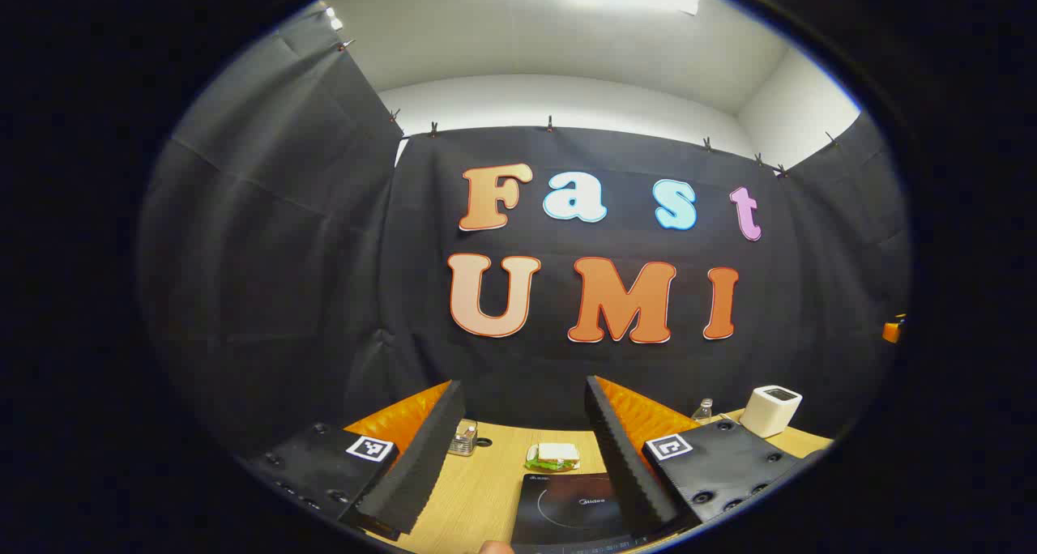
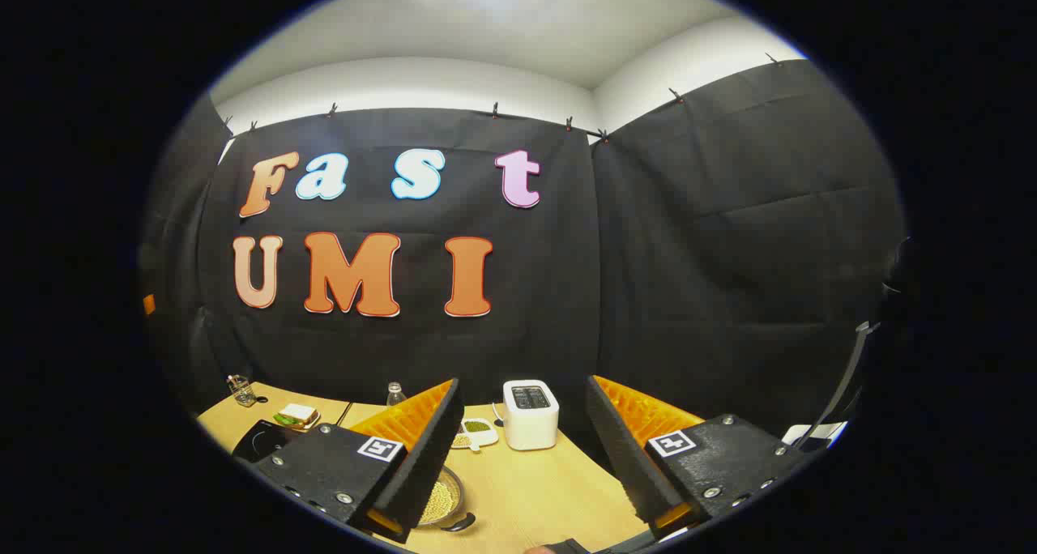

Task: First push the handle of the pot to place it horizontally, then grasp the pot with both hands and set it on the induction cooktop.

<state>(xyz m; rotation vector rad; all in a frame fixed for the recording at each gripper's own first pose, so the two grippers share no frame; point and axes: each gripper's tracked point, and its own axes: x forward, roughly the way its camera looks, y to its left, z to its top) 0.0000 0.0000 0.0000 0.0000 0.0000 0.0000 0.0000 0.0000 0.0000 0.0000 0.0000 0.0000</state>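
Note:
In the right gripper view, a shallow metal pot point(image 2: 444, 496) holding pale grains sits on the wooden table point(image 2: 535, 489), half hidden behind my right gripper's near finger. A dark handle stub point(image 2: 460, 525) shows at its near side. The black induction cooktop point(image 1: 567, 509) lies low between my left gripper's fingers, and in the right gripper view the cooktop point(image 2: 258, 439) is at the far left. My left gripper point(image 1: 522, 384) is open and holds nothing. My right gripper point(image 2: 522, 382) is open too, raised above the table.
A sandwich on a plate point(image 1: 553, 455) lies just behind the cooktop, with a glass jar point(image 1: 463, 439) to its left. A white toaster point(image 2: 531, 412), a small dish of green beans point(image 2: 475, 429) and a bottle point(image 2: 394, 394) stand at the back of the table.

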